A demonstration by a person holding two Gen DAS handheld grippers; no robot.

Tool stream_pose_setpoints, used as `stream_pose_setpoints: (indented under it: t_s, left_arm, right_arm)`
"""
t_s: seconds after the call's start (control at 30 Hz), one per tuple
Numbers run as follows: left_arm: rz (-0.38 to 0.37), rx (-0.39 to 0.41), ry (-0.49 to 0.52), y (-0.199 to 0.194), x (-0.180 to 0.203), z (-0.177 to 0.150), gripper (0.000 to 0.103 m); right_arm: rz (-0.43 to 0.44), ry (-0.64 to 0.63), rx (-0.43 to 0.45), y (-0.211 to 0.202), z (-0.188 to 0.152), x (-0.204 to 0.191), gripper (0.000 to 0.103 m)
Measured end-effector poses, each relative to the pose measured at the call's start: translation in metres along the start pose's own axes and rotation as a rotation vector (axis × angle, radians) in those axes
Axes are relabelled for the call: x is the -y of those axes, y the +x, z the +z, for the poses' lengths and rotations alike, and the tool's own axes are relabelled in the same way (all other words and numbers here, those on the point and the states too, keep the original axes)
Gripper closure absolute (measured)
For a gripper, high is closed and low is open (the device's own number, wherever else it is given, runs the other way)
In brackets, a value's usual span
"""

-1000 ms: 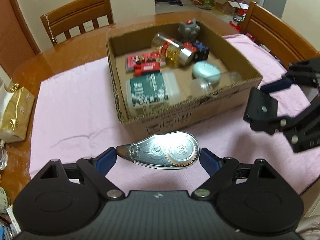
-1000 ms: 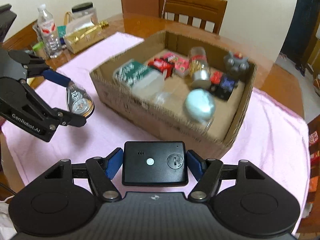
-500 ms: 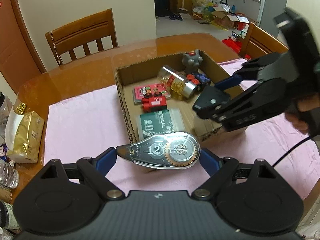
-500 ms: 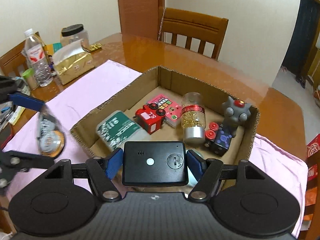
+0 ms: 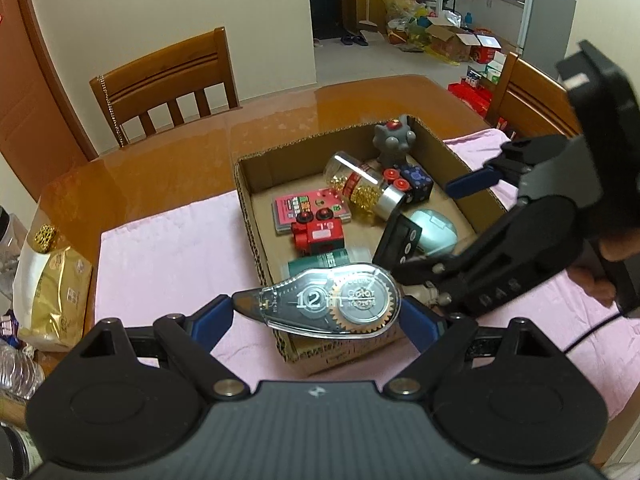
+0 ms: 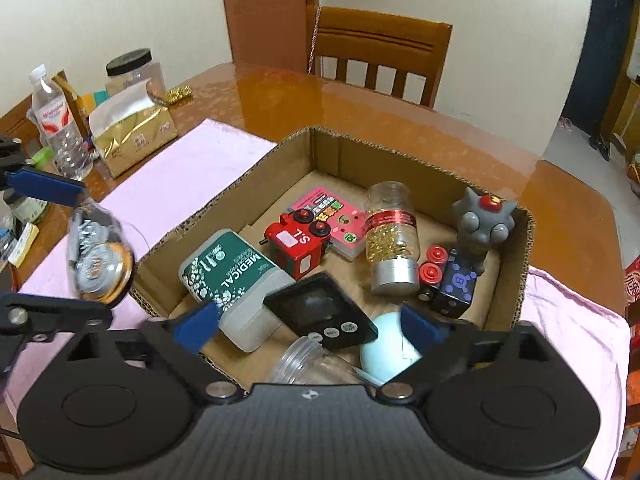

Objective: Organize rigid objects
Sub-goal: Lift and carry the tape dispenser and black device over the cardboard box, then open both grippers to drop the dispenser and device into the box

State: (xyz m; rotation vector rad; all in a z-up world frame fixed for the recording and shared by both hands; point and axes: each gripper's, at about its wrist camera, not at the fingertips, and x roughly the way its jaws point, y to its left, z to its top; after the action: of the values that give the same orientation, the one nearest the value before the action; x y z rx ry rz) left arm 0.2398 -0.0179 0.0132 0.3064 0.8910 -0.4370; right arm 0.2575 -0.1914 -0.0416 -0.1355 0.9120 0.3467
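Left gripper (image 5: 318, 310) fingers are pinching a clear correction tape dispenser (image 5: 324, 304) by its two ends, holding it flat above the near wall of the cardboard box (image 6: 248, 178). Right gripper (image 6: 310, 322) fingers are spread wide above the box's near end, with nothing between them. Just beyond them a black timer (image 6: 320, 310) lies tilted in the box, propped on the green medical case (image 6: 230, 276) and beside a pale blue round object (image 6: 390, 346) and a clear jar (image 6: 308, 364). Farther in are a red toy truck (image 6: 298, 242), a pink card game (image 6: 334, 212), an upright bottle of gold beads (image 6: 392, 240), a dark cube toy (image 6: 454, 284) and a grey figurine (image 6: 482, 226) at the far corner. The box sits on a pink cloth (image 5: 172, 252) covering the wooden counter (image 6: 400, 118).
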Motion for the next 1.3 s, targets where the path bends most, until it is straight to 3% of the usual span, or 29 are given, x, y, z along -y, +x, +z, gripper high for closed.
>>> stream_pose_setpoints:
  t_s: [0.33, 0.67, 0.83, 1.07, 1.3]
  left_arm:
    - [-0.004, 0.035, 0.003, 0.028, -0.002, 0.038, 0.014]
    - [0.009, -0.002, -0.027, 0.108, -0.008, 0.076, 0.014]
    - [0.04, 0.024, -0.022, 0.125, -0.013, 0.091, 0.01]
    - [0.081, 0.049, -0.026, 0.115, -0.015, 0.091, 0.005]
    - [0.114, 0.072, -0.05, 0.078, -0.018, 0.076, 0.005]
  right_arm:
    - [-0.062, 0.086, -0.02, -0.018, -0.009, 0.006, 0.0]
    - [-0.108, 0.163, -0.007, -0.04, -0.024, 0.006, 0.0]
    - [-0.12, 0.191, -0.003, -0.044, -0.023, 0.008, 0.0]
    - [-0.127, 0.209, 0.006, -0.049, -0.019, 0.009, 0.0]
    - [-0.162, 0.221, -0.009, -0.051, -0.013, 0.011, 0.0]
